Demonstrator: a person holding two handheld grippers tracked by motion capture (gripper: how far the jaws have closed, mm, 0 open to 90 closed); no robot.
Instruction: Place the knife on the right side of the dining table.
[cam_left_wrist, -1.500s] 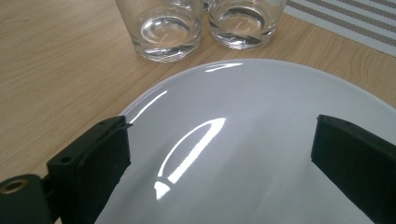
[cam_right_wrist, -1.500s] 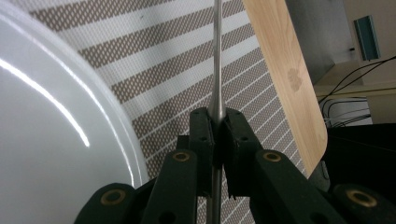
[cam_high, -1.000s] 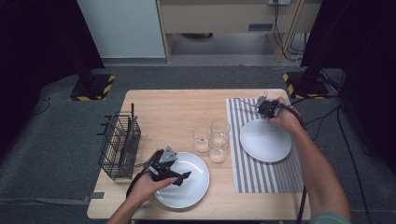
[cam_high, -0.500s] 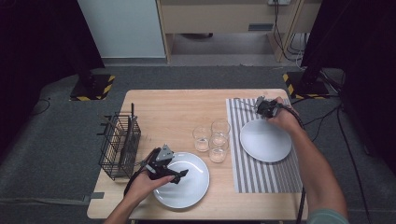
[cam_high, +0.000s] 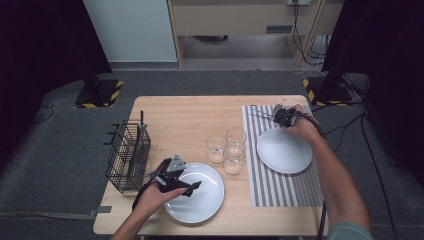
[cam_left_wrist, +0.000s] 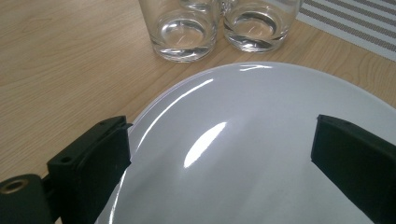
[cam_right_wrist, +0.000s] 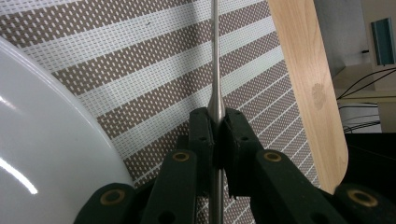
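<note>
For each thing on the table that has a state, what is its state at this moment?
left gripper: open, jaws over the near plate
right gripper: shut on a thin metal utensil
far plate: empty, on the striped mat
three glasses: upright, empty
wire basket: upright

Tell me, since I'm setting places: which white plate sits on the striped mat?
The right-hand plate, beside the right gripper; the other plate lies on bare wood.

Fingers (cam_right_wrist: 215, 140) tight on utensil handle (cam_right_wrist: 215, 56) — over mat (cam_right_wrist: 154, 70)
</note>
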